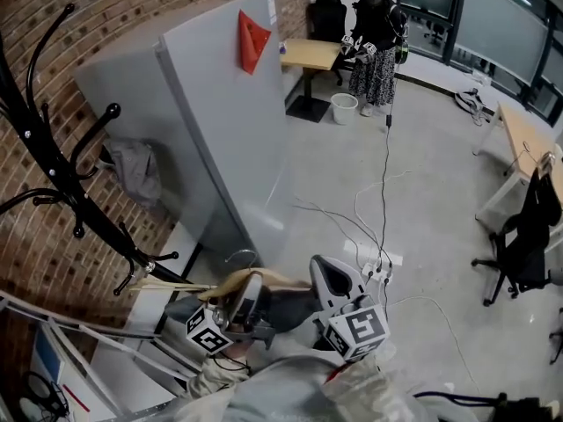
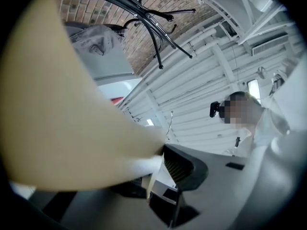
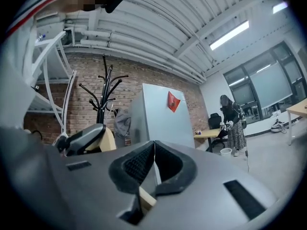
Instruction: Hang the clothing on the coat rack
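A black coat rack stands against the brick wall at the left; a grey garment hangs from one of its hooks. My left gripper is low in the head view, shut on a tan wooden hanger whose metal hook points up. In the left gripper view the hanger fills the left half and hides one jaw, with the rack and the garment above. My right gripper sits just right of it, jaws pressed together with nothing seen between them.
A tall grey partition with a red flag stands right of the rack. White shelf rails cross the lower left. Cables run over the floor. A person, a desk and a bin are at the back.
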{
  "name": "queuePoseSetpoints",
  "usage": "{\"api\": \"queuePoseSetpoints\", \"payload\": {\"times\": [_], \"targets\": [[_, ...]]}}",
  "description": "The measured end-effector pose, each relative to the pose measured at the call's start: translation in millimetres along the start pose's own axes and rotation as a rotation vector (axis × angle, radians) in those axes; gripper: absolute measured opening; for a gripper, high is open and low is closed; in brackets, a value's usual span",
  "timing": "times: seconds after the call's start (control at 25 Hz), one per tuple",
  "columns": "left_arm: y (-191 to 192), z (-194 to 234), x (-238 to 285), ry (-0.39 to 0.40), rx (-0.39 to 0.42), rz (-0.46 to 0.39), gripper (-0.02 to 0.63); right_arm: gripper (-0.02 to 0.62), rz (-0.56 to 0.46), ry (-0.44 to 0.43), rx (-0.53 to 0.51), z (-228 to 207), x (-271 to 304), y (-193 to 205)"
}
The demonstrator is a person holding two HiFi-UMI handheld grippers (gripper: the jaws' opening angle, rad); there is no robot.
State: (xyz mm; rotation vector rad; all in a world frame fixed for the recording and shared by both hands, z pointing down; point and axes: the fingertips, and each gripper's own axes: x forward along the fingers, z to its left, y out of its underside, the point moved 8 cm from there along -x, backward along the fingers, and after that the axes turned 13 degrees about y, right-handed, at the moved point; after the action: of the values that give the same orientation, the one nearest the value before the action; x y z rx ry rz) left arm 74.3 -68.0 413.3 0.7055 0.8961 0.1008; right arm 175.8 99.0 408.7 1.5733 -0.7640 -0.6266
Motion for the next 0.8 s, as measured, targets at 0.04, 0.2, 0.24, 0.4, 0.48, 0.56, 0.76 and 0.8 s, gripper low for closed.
{"api": "queuePoseSetpoints", "payload": {"times": [0.04, 0.2, 0.24, 0.4, 0.48, 0.56, 0.76, 0.8], "targets": [[0.0, 4.0, 2.4, -0.012, 0.014, -0.004, 0.112, 0.025, 0.005, -0.015, 0.000, -3.7, 6.4, -0.6], [-2.4, 13.6, 8.6, -0.061, 0.072, -0.037, 0.112, 0.025, 0.018, -0.099, 0.001, -12.7, 34.9, -2.5], [-3.8, 13.9, 8.5, -0.078, 0.089, -0.050, 0.112, 0.025, 0.019, -0.132, 0.003, -12.1, 42.6, -4.0], [-12.6, 15.5, 5.7, -0.140, 0.154, -0.101, 0.112, 0.025, 0.046, -0.246, 0.003, -5.5, 68.4, -4.1], [-16.5, 17.6, 2.6, -0.162, 0.176, -0.119, 0.113, 0.025, 0.059, -0.278, 0.004, -1.9, 79.2, -5.1], [-19.7, 16.8, -1.8, -0.191, 0.205, -0.139, 0.114, 0.025, 0.060, -0.328, 0.005, 3.1, 89.2, -3.9], [-25.9, 8.9, -10.6, -0.271, 0.297, -0.179, 0.114, 0.025, 0.071, -0.471, 0.008, 18.6, 109.7, -0.1], [-26.5, 6.9, -12.1, -0.288, 0.315, -0.183, 0.114, 0.025, 0.075, -0.496, 0.006, 21.9, 112.4, -0.4]]}}
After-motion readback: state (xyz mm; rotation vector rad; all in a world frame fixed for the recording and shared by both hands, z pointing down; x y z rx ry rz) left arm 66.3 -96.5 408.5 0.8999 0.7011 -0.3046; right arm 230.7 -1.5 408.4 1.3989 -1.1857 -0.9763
